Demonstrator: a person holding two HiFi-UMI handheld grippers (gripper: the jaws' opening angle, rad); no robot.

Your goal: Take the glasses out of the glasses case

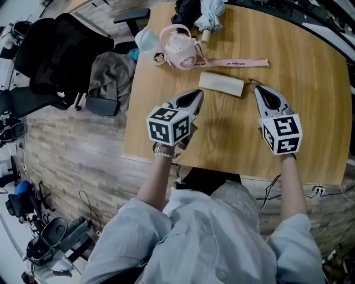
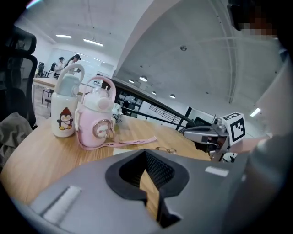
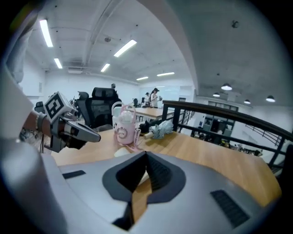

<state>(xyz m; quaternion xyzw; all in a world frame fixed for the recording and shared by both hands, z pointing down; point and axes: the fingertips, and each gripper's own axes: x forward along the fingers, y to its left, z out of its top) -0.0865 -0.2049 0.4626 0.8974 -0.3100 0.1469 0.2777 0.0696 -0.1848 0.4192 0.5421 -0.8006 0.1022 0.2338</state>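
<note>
Evidently you held both tools above the desk, tipped a little downward and set either side of the glasses case. That suited a pause between steps more than a reach. The case lay flat near the middle of the desk, a pale oblong that looked closed, though I could not be sure of its lid. The glasses lay on the bare wood just beside its right end, outside it and touching neither tool. By my reading, the taking-out was already done and you had nothing left to carry. The left tongs were pressed together with nothing between the pads; only a sliver of wood showed through their slit. The right tongs were likewise closed and empty, their tip near the glasses but clear of them. The pink bottle, its strap and the folded umbrella sat further back, well away from either tool.
</note>
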